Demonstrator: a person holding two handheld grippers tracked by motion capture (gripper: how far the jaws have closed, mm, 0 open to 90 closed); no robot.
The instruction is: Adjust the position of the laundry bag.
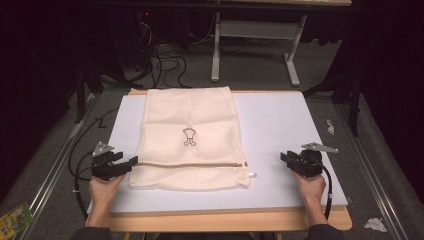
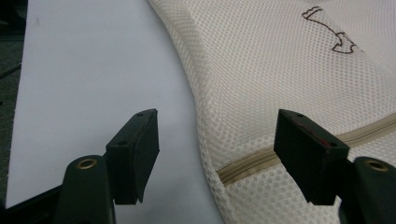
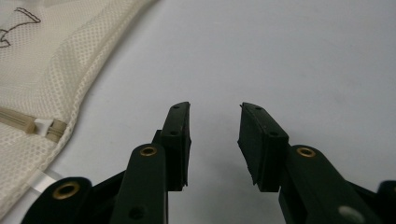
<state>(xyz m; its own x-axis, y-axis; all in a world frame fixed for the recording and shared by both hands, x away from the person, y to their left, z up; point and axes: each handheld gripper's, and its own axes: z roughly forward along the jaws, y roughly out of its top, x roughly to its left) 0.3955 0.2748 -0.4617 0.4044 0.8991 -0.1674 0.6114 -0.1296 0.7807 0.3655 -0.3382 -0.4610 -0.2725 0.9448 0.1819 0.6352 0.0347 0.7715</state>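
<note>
A cream mesh laundry bag [image 1: 190, 137] lies flat on the white board [image 1: 280, 125], with a small dark outline drawing [image 1: 189, 137] on it and a tan zipper [image 1: 195, 164] running across near its front edge. The zipper's white pull tab [image 1: 251, 174] sticks out at the bag's right edge. My left gripper [image 1: 129, 163] stands open at the bag's left edge; its jaws straddle the zipper end [image 2: 243, 166]. My right gripper [image 1: 284, 157] rests open on bare board, to the right of the bag [image 3: 42, 88] and apart from it, with the zipper pull [image 3: 43, 126] off to its left.
The board lies on a wooden table [image 1: 225, 222]. Beyond it, a white table frame [image 1: 255, 45] and cables [image 1: 165, 62] sit on the grey floor. Crumpled white scraps [image 1: 375, 224] lie at the right and a green packet [image 1: 15, 217] at the lower left.
</note>
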